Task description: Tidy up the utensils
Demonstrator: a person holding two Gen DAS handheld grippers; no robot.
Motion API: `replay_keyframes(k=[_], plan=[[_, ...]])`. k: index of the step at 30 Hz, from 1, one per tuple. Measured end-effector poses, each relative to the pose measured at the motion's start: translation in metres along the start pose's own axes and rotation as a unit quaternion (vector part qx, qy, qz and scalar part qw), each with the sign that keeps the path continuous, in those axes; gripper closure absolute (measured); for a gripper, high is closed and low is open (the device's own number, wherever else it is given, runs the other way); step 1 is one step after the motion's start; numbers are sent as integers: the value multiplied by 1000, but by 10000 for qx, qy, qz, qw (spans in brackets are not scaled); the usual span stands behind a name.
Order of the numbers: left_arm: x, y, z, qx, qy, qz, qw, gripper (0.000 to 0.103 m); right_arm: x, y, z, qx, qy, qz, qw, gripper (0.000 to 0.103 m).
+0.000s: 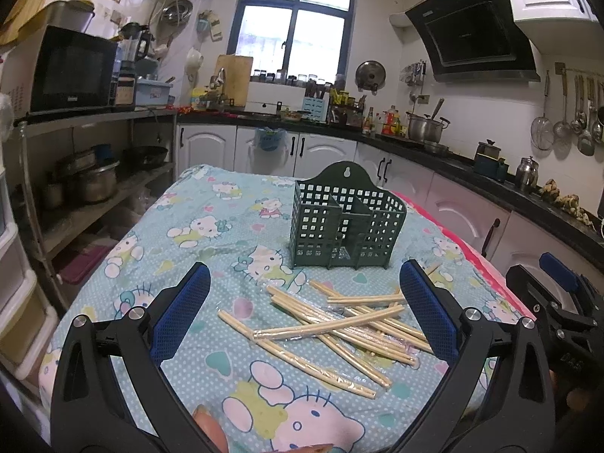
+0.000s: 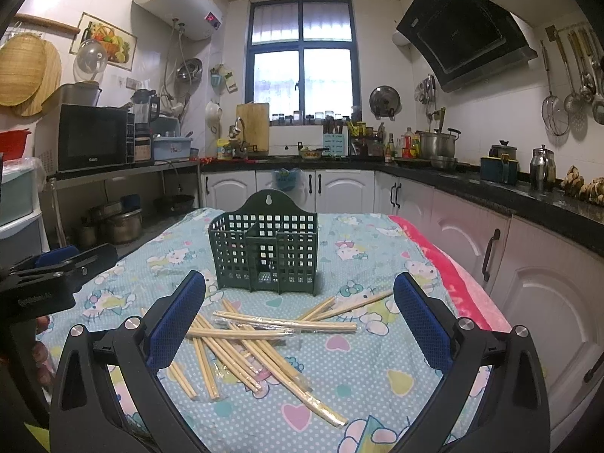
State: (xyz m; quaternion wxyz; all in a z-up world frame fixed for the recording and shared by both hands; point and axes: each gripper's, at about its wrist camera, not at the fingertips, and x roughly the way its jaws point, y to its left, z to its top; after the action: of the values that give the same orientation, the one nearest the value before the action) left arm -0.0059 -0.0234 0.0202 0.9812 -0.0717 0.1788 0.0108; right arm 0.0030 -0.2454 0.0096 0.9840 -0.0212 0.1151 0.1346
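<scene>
Left gripper (image 1: pixel 304 309) has its blue pads spread wide w/ nothing between them, hanging just above the cloth; right gripper (image 2: pixel 300 311) is the same, splayed and empty. Both face the chopstick pile (image 1: pixel 336 324), which lies loose and criss-crossed on the Hello Kitty tablecloth (image 1: pixel 196 226) just in front of the green holder (image 1: pixel 345 222) — some pairs are in clear wrap. Most sticks run crosswise or diagonal to the fingers, so a pinch needs the pads set across a stick's long axis, not along it. In the right wrist view the pile sits low and left of centre; in the left wrist view, centre-right. Neither arm looks clearly nearer — I'd judge it a toss-up. Holder stands upright, compartments empty as far as visible.
</scene>
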Motion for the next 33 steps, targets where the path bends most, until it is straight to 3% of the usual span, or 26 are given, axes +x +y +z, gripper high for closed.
replay_keyframes(k=[7,15,26,33], plan=[[7,3,2,-232,261,194,9992,10,9,-5,0,-7,222,29,9997,6],[19,44,-6,-457,631,405,9961,10,20,-5,1,-142,344,151,9992,6],[45,68,-22,-662,1354,-331,9880,11,52,-14,8,-302,713,73,9970,6],[74,66,-34,-830,1887,-616,9766,40,81,-25,4,-435,1047,-144,9934,6]])
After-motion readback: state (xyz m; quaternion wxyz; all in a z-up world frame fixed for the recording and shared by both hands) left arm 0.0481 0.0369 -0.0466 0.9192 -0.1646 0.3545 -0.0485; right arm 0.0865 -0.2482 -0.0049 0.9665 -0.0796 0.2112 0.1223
